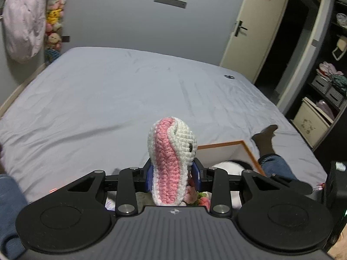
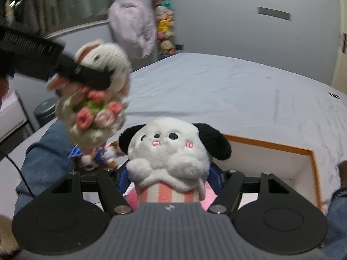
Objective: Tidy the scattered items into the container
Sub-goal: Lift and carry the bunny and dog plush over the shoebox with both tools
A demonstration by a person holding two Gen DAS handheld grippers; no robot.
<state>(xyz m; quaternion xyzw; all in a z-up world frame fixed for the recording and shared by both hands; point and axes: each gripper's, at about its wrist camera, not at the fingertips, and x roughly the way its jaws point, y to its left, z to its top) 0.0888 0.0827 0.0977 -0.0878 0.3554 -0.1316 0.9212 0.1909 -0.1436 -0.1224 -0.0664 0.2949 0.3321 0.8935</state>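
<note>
Left gripper [image 1: 173, 175]: clamping a crocheted bunny [image 1: 171, 158] narrowly between the blue pads, pink-lined ear standing upright above the jaws. Also showing in the right wrist view, where the left gripper [image 2: 86, 75] is crossing the upper left with the bunny [image 2: 95, 99] hanging below it, a crocheted bouquet of pink roses at the bunny's front; picture blurred there.

Right gripper [image 2: 171, 177]: gripping a white plush puppy [image 2: 171, 151] at a wide span, black ears out to both sides, striped pink-and-white body sitting between the fingers, face looking toward the camera.

Lying just beyond both grippers: a white box with orange rim [image 2: 269, 146], open at the top, resting on the grey bedsheet [image 1: 108, 91]. Sitting low beside the puppy, left of it: a small figure in blue and orange [image 2: 99, 156], blurred.

Flanking the box: denim-clad legs [image 2: 47, 151] of a person seated on the bed, one dark-socked foot [image 1: 264, 138] resting past the box corner.
</note>
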